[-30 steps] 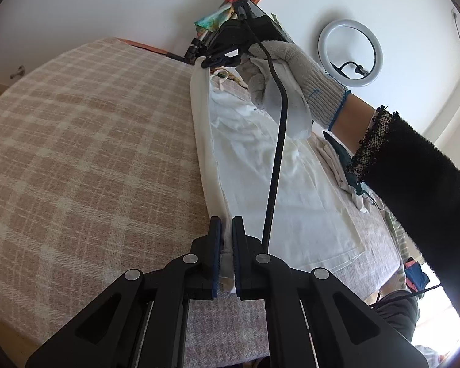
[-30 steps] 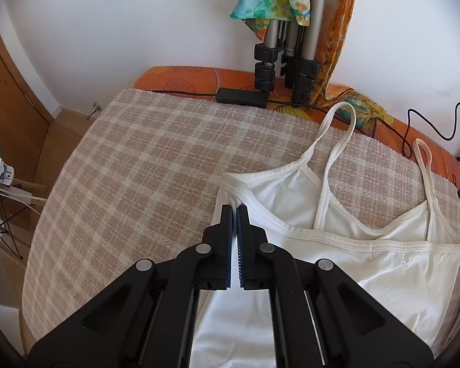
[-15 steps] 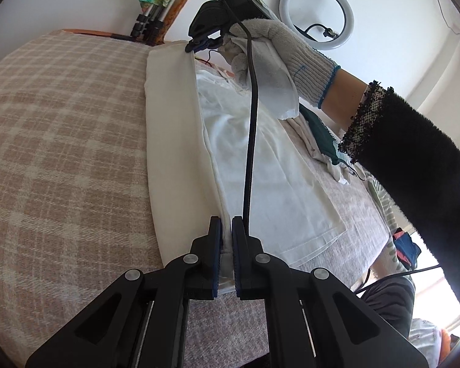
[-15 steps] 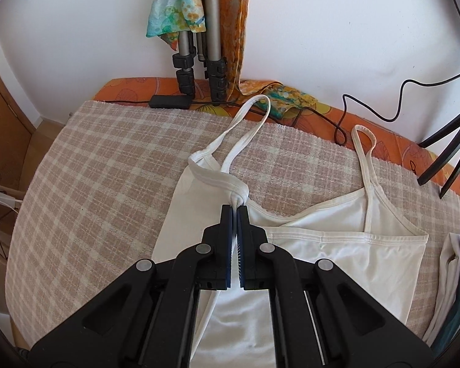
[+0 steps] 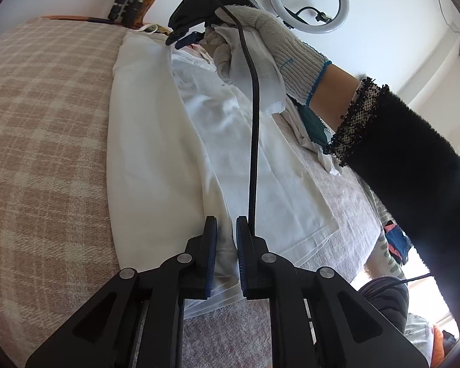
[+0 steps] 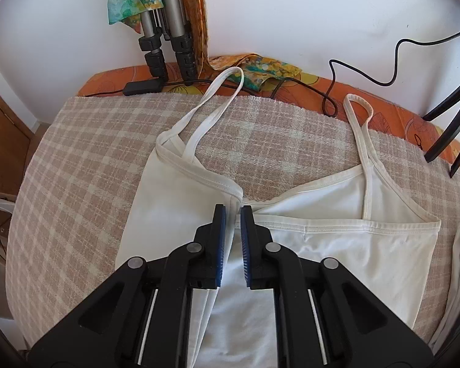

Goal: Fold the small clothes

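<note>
Checked cloth covered the worktop, where the white camisole lay with one side folded over, so that fold sat right at my claws. Both the left claw and right claw had just been opening to a narrow gap, with fabric between the pads, I judged to let the fold settle.

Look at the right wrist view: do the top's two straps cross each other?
No. The left strap and right strap of the top lie well apart on the blanket.
</note>
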Motion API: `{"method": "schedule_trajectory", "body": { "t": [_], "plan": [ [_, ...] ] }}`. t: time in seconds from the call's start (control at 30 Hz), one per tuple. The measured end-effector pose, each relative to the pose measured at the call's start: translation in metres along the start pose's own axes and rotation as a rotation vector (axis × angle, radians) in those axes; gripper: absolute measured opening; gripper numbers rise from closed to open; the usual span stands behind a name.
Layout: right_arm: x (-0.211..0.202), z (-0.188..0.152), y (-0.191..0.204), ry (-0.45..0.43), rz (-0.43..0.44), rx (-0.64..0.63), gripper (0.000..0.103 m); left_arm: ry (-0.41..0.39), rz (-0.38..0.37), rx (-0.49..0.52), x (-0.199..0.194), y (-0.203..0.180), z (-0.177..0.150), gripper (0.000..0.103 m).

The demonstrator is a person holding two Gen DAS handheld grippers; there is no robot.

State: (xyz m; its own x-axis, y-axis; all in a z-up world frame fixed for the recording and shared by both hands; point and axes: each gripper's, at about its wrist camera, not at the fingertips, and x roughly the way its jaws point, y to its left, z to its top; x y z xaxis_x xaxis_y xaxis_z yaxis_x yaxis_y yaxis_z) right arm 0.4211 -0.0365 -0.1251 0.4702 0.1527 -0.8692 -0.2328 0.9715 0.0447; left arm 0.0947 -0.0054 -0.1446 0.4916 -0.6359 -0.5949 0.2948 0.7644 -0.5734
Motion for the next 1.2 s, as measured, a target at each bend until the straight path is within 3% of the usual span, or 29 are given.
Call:
{"method": "schedule_trajectory", "body": {
  "t": [0.1,0.23,0.5,0.87,0.97,1.03,1.07,1.1,1.2],
  "plan": [
    [-0.024,-0.005,-0.014,-0.043,0.014,0.020,0.041,0.004,-0.029,0.016,-0.003,-0.005,-0.002,0.024],
    [-0.064,-0.020,-0.037,-0.094,0.053,0.046,0.044,0.007,-0.052,0.031,-0.010,-0.012,-0.007,0.024],
    [-0.138,-0.069,-0.108,-0.190,0.094,0.135,0.047,-0.020,-0.002,0.141,-0.020,-0.040,-0.019,0.024],
    [-0.213,-0.129,-0.199,-0.271,0.012,0.200,0.047,0.004,-0.031,0.222,-0.009,-0.080,-0.026,0.024],
    [-0.230,-0.142,-0.219,-0.294,-0.012,0.214,0.047,0.026,-0.088,0.225,-0.003,-0.092,-0.026,0.025],
    [-0.241,-0.150,-0.236,-0.307,-0.027,0.239,0.047,0.038,-0.117,0.229,-0.001,-0.100,-0.026,0.034],
    [-0.245,-0.153,-0.244,-0.311,-0.033,0.251,0.047,0.032,-0.107,0.235,0.000,-0.104,-0.026,0.045],
    [-0.250,-0.157,-0.251,-0.316,-0.036,0.260,0.047,0.023,-0.087,0.246,0.003,-0.108,-0.026,0.048],
    [-0.258,-0.168,-0.269,-0.321,-0.040,0.272,0.047,0.041,-0.046,0.309,0.018,-0.123,-0.027,0.048]
  ]
}}
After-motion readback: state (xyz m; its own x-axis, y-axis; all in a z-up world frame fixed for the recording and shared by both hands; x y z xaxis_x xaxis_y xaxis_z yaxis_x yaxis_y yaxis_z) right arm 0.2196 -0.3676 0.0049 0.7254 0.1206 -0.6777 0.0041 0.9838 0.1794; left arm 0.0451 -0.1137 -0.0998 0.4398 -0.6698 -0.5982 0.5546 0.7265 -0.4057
